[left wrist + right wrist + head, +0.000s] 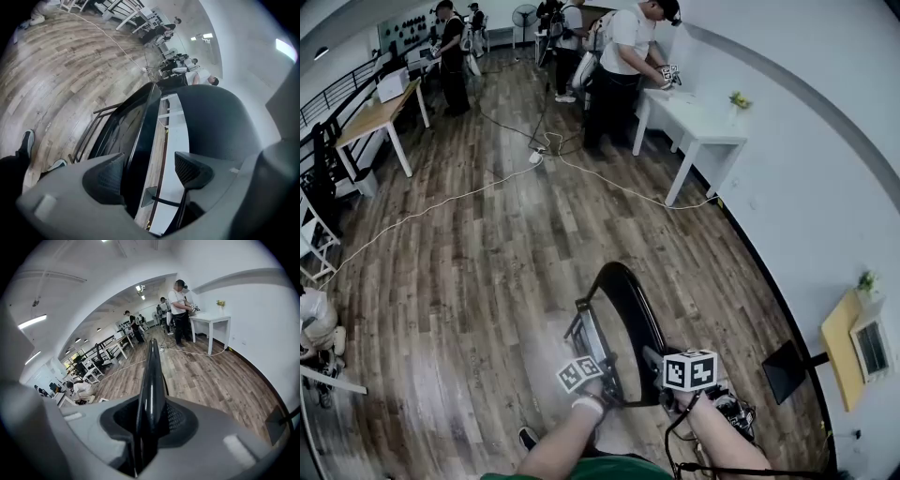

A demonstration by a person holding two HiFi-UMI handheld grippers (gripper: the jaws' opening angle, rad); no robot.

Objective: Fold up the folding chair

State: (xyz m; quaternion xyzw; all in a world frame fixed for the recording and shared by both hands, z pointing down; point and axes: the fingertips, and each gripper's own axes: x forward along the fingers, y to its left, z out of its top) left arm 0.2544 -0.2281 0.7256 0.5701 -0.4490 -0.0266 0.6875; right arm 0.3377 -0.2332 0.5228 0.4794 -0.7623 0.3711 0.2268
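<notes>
The black folding chair (628,309) stands on the wood floor just in front of me, seen almost edge-on. My left gripper (607,382) is at its near left side. In the left gripper view the chair's dark panel (136,126) runs between the jaws of that gripper (147,171), close against the left pad (105,178), while the right pad (190,168) stands clear of it. My right gripper (658,364) is at the near right side. In the right gripper view that gripper (150,420) is shut on the chair's thin black edge (152,371), which rises upright between its pads.
A white wall curves along the right, with a white table (698,127) against it and a person (623,56) standing there. Cables (487,192) cross the floor ahead. Desks (380,112) and more people fill the far left. My shoe (528,437) is beside the chair.
</notes>
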